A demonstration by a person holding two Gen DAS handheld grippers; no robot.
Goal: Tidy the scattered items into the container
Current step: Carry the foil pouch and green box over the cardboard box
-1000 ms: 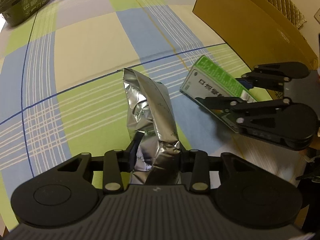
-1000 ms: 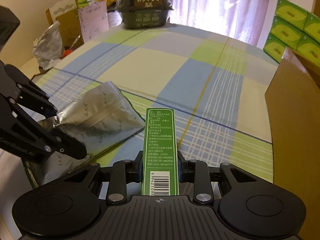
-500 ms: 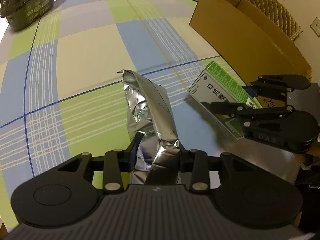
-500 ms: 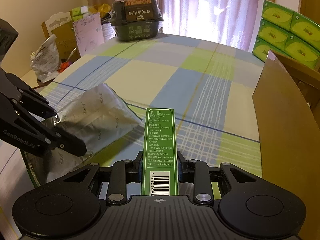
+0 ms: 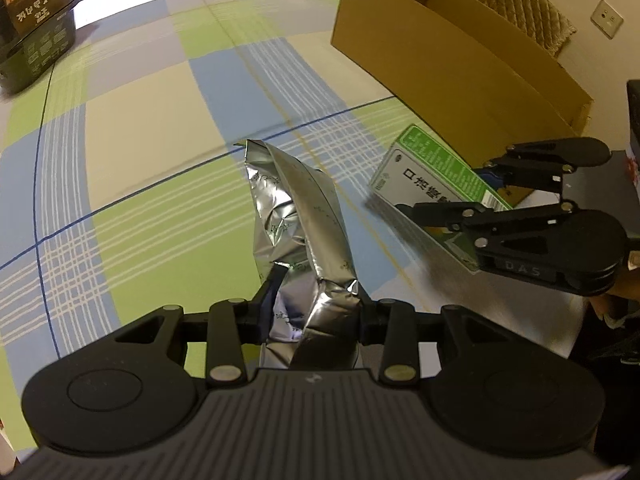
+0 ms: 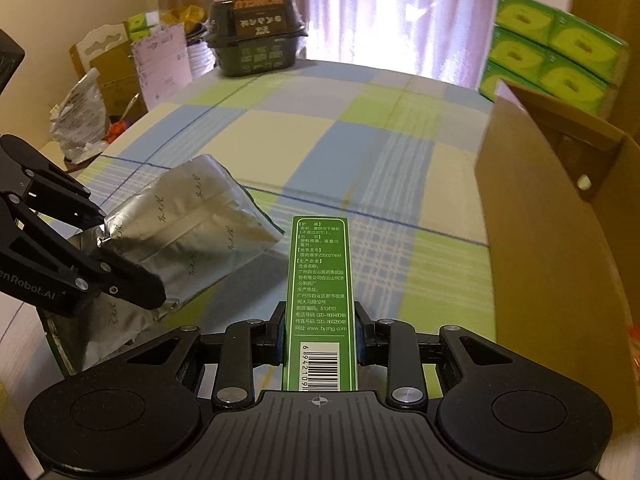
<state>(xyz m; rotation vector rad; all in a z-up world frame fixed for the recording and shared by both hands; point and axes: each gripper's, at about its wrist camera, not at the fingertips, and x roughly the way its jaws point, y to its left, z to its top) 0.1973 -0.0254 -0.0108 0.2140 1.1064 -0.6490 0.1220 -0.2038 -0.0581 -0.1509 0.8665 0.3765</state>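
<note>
I have both claws loaded and I am in the carry step, with nothing dropped into the container yet. My left gripper (image 5: 316,312) is pinching a crumpled silver foil pouch (image 5: 296,216) by its lower end, so the bag stands up and leans away from me over the checked tablecloth (image 5: 152,128); from the right wrist view the same pouch sags sideways out of the jaws, clear of the cloth as far as I can judge. My right gripper (image 6: 319,334) is pressed tight on the narrow sides of a green medicine carton (image 6: 320,280), barcode end toward the camera, long axis pointing forward and held above the table. The open cardboard box (image 6: 560,240) sits to the right of the carton, its near wall just beside it and taller than the carton's present height (its inside is mostly hidden from this camera, though the left wrist view shows a bare corner of the interior). So the next move, as I read it, calls for lifting the right claw over that brown wall, swinging right until the carton is over the opening, then spreading the jaws. The pouch should follow from the left, and since it is floppy I would carry it high so its loose end clears the rim. A dark green noodle bowl (image 6: 256,36) at the far edge remains to be dealt with, if it counts as scattered.
</note>
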